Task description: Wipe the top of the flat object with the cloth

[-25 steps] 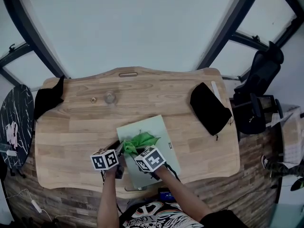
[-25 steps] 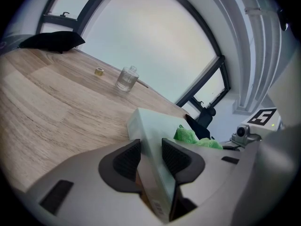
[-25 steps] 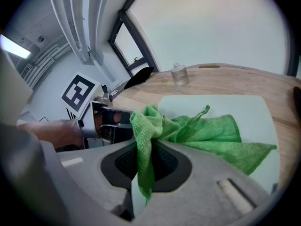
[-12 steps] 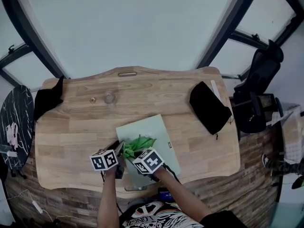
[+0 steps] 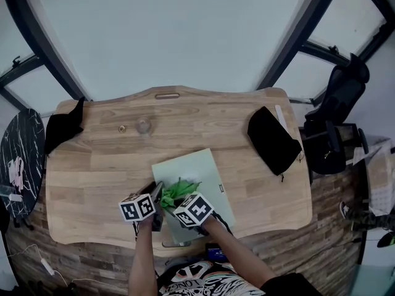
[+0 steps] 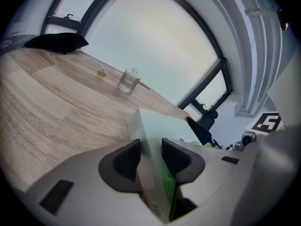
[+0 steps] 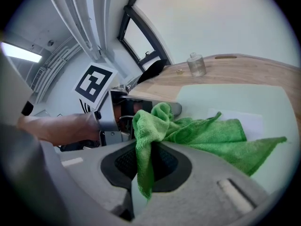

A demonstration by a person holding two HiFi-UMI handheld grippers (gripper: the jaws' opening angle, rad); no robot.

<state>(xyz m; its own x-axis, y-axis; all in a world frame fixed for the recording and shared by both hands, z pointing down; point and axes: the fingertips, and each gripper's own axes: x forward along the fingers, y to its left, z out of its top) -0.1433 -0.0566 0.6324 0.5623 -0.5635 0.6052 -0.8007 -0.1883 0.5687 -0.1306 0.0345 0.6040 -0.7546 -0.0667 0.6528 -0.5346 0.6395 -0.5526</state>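
A pale green flat box (image 5: 194,187) lies on the wooden table (image 5: 92,177) near its front edge. My left gripper (image 5: 157,195) is shut on the box's left edge (image 6: 149,173), both pads pressed against its sides. A green cloth (image 5: 178,190) lies bunched on the box top. My right gripper (image 5: 177,201) is shut on one end of the cloth (image 7: 146,159); the remainder spreads forward over the box top (image 7: 235,107). The left gripper (image 7: 117,112) and the hand holding it show at the left of the right gripper view.
A small clear glass bottle (image 5: 143,126) and a tiny cap (image 5: 121,129) stand at the back left of the table. A black pouch (image 5: 273,140) lies at the right, a black cloth (image 5: 62,128) at the left corner. A dark chair (image 5: 336,116) stands beyond the right edge.
The right gripper has dragged the green cloth a little toward the left and nearer along the box top. The left gripper has kept still on the box edge.
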